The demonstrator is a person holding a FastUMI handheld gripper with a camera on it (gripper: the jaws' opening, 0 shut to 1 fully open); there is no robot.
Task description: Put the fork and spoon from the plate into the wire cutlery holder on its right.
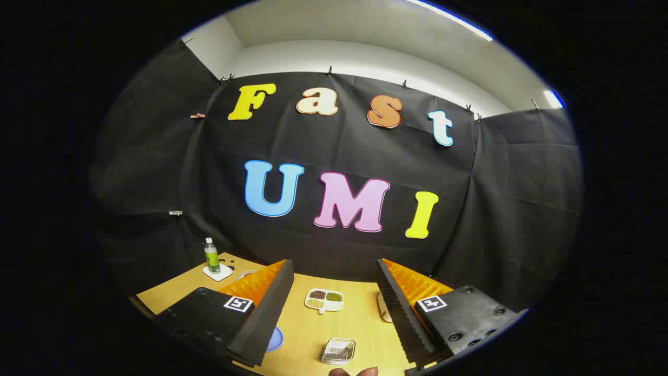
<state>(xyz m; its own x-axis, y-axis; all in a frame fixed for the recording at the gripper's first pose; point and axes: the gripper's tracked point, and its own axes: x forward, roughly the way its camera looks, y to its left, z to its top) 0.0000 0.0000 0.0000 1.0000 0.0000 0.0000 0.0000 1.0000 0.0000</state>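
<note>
Gripper [334, 271] raised over the table, fingers spread apart and gripping nothing.

Between my fingers I see a wooden table [360, 324] with a divided dish [324, 300] and a small clear container [338, 350]; I cannot make out the fork, spoon or holder.

A: Surface [360, 318]?
B: Light wood grain.
A: Lying on it?
B: Green-labelled bottle [211, 256] on a white coaster [217, 272]; divided white dish [324, 300] of beans and grains; clear square container [338, 350]; blue disc [275, 339], partly hidden.
</note>
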